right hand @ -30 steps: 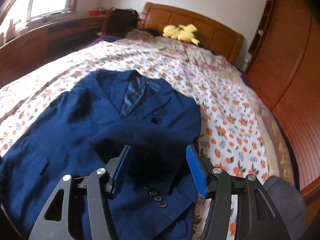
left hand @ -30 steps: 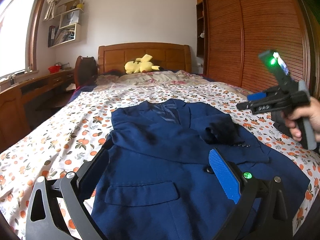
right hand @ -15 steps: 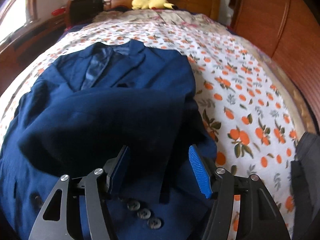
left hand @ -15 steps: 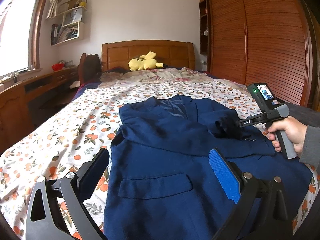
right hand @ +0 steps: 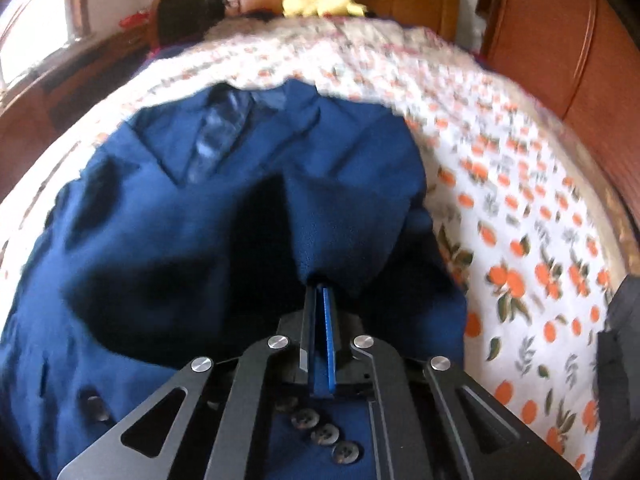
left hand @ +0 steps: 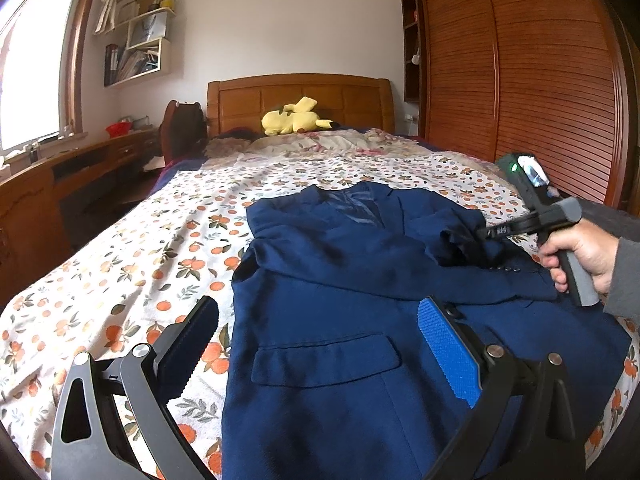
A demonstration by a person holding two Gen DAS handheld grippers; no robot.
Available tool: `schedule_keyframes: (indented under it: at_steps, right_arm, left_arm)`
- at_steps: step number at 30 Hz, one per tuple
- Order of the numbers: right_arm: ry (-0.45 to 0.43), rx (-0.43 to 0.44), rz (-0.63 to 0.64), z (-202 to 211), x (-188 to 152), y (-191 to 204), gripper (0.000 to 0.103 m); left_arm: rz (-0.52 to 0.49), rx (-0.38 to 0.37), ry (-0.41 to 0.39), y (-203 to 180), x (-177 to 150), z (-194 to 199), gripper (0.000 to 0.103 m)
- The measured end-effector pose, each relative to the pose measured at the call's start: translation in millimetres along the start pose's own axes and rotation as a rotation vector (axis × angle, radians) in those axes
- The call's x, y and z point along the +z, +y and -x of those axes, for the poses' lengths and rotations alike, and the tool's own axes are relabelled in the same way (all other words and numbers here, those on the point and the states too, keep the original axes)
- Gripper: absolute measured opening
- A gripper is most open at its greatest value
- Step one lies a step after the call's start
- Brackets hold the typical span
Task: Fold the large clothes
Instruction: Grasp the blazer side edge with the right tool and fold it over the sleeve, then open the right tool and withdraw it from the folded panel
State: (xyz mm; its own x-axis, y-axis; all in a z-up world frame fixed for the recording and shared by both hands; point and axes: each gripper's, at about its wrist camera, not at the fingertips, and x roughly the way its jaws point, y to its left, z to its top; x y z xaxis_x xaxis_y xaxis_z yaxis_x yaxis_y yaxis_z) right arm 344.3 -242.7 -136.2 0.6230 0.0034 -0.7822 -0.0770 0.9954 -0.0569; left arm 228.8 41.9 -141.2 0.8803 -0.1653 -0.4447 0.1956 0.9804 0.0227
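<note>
- Right gripper [right hand: 318, 300]: its jaws have just closed, and the two pads now pinch a raised fold of the folded-over sleeve [right hand: 344, 236] of the navy blazer. Four dark cuff buttons [right hand: 320, 434] lie in a row just under the gripper's body.
- Left gripper [left hand: 320, 344]: fingers spread wide with nothing between the pads, hovering over the blazer's near hem. The blue-padded finger [left hand: 448, 356] is above the cloth; the dark finger is above the sheet beside the blazer's edge.
- Navy blazer [left hand: 328, 320]: spread front-up on the bed, collar towards the headboard, a flap pocket [left hand: 324, 360] near the left gripper, one sleeve folded across the chest.
- Right hand [left hand: 576, 252]: in a grey sleeve, gripping the right gripper's handle at the blazer's far side.
- Bedsheet [left hand: 140, 272]: white with an orange-fruit print, under the blazer.
- Yellow plush toy [left hand: 296, 120]: lying at the head of the bed against the wooden headboard [left hand: 300, 96].
- Slatted wooden wardrobe [left hand: 520, 80]: along the side beyond the right hand; a desk [left hand: 60, 184] stands under the window on the other side.
</note>
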Motion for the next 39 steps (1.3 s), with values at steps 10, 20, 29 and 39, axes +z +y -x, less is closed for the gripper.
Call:
schedule_keyframes:
  at_steps: [10, 20, 29, 39]
  right_arm:
    - [-0.188, 0.054, 0.142, 92, 0, 51, 0.002]
    - [-0.234, 0.139, 0.220, 135, -16, 90, 0.002]
    - [-0.234, 0.207, 0.220, 152, -34, 99, 0.008]
    - [-0.231, 0.167, 0.149, 152, -71, 60, 0.029]
  left_arm:
    - [0.012, 0.001, -0.008, 3, 2, 5, 0.100]
    - [0.006, 0.011, 0.000, 2, 0, 0, 0.100]
    - [0.000, 0.021, 0.020, 2, -4, -6, 0.100]
    - [-0.028, 0.010, 0.020, -12, -5, -9, 0.100]
